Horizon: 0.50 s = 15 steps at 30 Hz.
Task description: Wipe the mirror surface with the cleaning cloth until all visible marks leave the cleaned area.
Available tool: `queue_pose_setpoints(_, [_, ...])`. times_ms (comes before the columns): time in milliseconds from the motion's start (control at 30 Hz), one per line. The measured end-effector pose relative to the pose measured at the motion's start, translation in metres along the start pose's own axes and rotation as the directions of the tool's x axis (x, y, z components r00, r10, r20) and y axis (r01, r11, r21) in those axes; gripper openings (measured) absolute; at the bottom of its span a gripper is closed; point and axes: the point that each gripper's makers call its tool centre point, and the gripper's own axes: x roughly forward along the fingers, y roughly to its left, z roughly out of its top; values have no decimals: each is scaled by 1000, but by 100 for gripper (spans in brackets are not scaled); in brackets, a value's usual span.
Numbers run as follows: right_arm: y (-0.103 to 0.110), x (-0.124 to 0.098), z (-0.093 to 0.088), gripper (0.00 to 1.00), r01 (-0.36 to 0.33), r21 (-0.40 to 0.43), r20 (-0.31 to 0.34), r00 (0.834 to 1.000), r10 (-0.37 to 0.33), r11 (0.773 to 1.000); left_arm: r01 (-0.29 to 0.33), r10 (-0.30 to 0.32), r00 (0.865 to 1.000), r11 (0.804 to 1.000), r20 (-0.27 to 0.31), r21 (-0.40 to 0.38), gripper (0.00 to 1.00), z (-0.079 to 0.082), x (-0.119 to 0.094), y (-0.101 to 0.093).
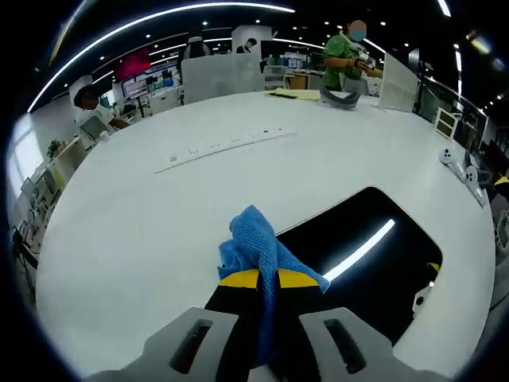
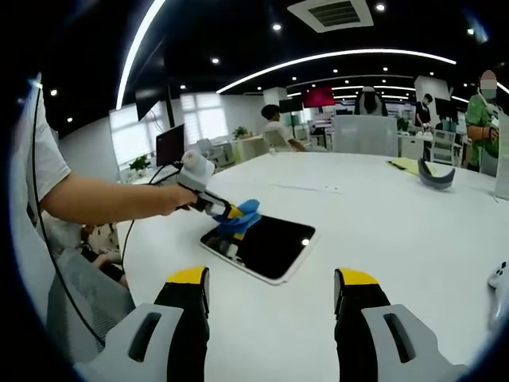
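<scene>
A blue cleaning cloth (image 1: 256, 248) is pinched in my left gripper (image 1: 268, 280), which is shut on it, the cloth bunching up past the yellow-tipped jaws. Just beyond lies the dark mirror (image 1: 374, 263), flat on the white table (image 1: 159, 207), reflecting a ceiling light strip. In the right gripper view the left gripper (image 2: 231, 213) holds the blue cloth (image 2: 243, 213) over the near-left corner of the mirror (image 2: 266, 245). My right gripper (image 2: 272, 298) is open, hovering above the table short of the mirror, nothing between its jaws.
A long white power strip (image 1: 227, 146) lies across the table's middle. A grey headset-like object (image 2: 436, 177) and yellow paper (image 2: 404, 165) sit at the far edge. White controllers (image 1: 461, 163) rest at the right edge. Several people stand or sit around the room.
</scene>
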Motion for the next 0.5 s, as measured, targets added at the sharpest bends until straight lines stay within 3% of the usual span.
queue_pose_setpoints(500, [0, 0, 0, 62, 2, 2, 1, 1000, -2, 1000, 34, -34, 999, 999, 2, 18, 4, 9, 11, -21])
